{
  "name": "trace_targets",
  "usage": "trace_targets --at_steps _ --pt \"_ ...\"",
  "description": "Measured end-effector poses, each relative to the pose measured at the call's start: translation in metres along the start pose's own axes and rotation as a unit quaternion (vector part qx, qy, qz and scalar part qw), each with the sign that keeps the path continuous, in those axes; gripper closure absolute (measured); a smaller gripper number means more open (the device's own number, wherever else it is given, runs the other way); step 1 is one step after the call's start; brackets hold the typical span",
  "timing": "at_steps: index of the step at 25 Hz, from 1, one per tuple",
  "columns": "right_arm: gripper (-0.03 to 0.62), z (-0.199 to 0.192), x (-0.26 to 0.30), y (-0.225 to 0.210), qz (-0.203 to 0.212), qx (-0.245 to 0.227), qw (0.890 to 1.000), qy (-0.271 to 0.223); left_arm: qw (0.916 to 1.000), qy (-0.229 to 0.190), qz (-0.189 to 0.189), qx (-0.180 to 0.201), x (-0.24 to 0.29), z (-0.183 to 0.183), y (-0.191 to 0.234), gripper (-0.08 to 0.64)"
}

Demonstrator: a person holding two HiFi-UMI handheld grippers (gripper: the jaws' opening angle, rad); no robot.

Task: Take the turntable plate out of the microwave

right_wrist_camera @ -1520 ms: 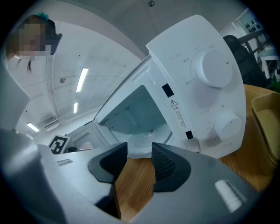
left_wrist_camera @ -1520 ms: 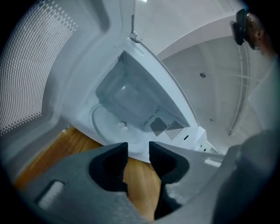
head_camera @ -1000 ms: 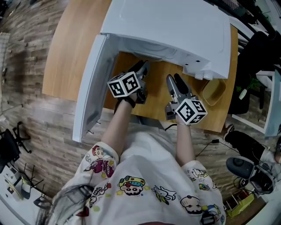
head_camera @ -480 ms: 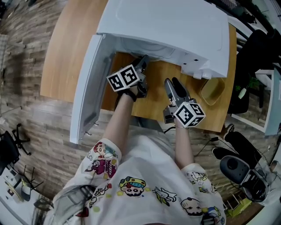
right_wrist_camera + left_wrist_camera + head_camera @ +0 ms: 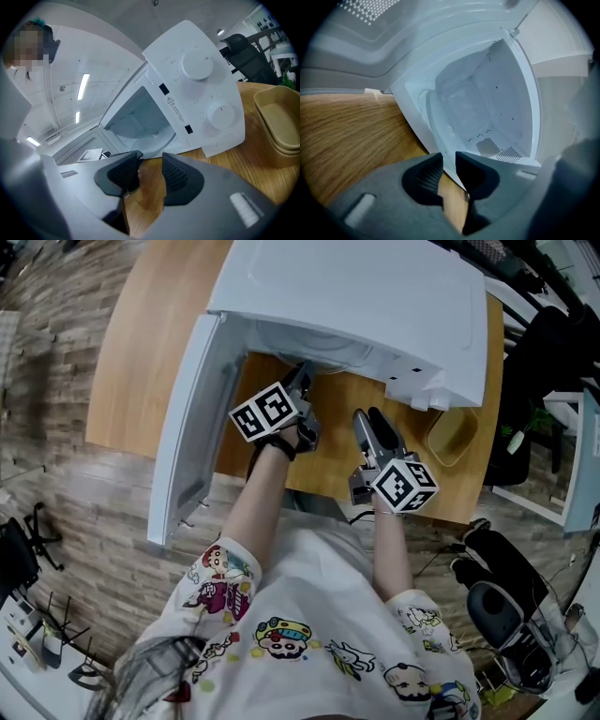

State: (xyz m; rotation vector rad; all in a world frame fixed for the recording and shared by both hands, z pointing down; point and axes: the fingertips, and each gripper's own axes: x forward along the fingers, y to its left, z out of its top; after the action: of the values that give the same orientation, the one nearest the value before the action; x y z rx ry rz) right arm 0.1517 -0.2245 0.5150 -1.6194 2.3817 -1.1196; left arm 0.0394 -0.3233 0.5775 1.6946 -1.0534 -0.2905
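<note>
A white microwave stands on the wooden table with its door swung open to the left. Inside the cavity lies the clear glass turntable plate, its rim reaching the front sill. My left gripper is at the mouth of the cavity. Its jaws are closing, and the plate's front rim fills the narrow gap between the pads. My right gripper hovers over the table in front of the control panel. It is open with nothing between the fingers.
Stacked beige trays sit on the table right of the microwave, close to my right gripper. The open door walls off the left side. A black office chair stands on the floor at lower right.
The left gripper has edged slightly toward the microwave opening and rolled a little. The right gripper has stayed where it was.
</note>
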Motion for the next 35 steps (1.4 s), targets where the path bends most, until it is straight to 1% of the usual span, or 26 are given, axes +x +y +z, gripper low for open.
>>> trace_targets --at_steps 4,14,21,23,25,27,29,32,35 --pt "0.426 0.000 0.002 0.000 0.002 0.002 1.000 0.000 1.0000 -0.007 0.002 0.005 -0.006 -0.002 -0.003 0.482" --pt "0.426 -0.006 0.009 0.000 0.007 0.019 1.000 0.004 0.9999 -0.011 -0.005 -0.004 -0.029 -0.017 -0.004 0.485" --pt "0.426 -0.014 0.019 -0.005 0.009 0.038 0.999 0.016 0.9999 -0.008 -0.004 -0.013 -0.041 -0.026 -0.003 0.486" --pt "0.426 -0.020 0.024 -0.008 0.010 0.060 0.998 0.023 0.9998 -0.005 -0.002 -0.019 -0.044 -0.030 -0.001 0.486" --pt "0.423 -0.028 0.033 -0.012 0.010 0.092 0.995 0.034 0.9997 -0.003 0.000 -0.024 -0.048 -0.034 0.001 0.486" --pt "0.419 -0.038 0.042 -0.018 -0.001 0.124 0.991 0.045 0.9996 0.000 0.000 -0.028 -0.051 -0.037 0.003 0.486" --pt "0.412 -0.042 0.051 -0.019 -0.001 0.157 0.986 0.047 0.9995 0.002 -0.001 -0.032 -0.053 -0.040 0.003 0.486" --pt "0.407 -0.043 0.063 -0.020 0.016 0.209 0.977 0.038 0.9994 0.004 -0.005 -0.035 -0.053 -0.040 0.003 0.485" --pt "0.410 -0.041 0.076 -0.018 0.033 0.241 0.970 0.028 0.9994 0.005 -0.009 -0.032 -0.053 -0.039 0.004 0.478"
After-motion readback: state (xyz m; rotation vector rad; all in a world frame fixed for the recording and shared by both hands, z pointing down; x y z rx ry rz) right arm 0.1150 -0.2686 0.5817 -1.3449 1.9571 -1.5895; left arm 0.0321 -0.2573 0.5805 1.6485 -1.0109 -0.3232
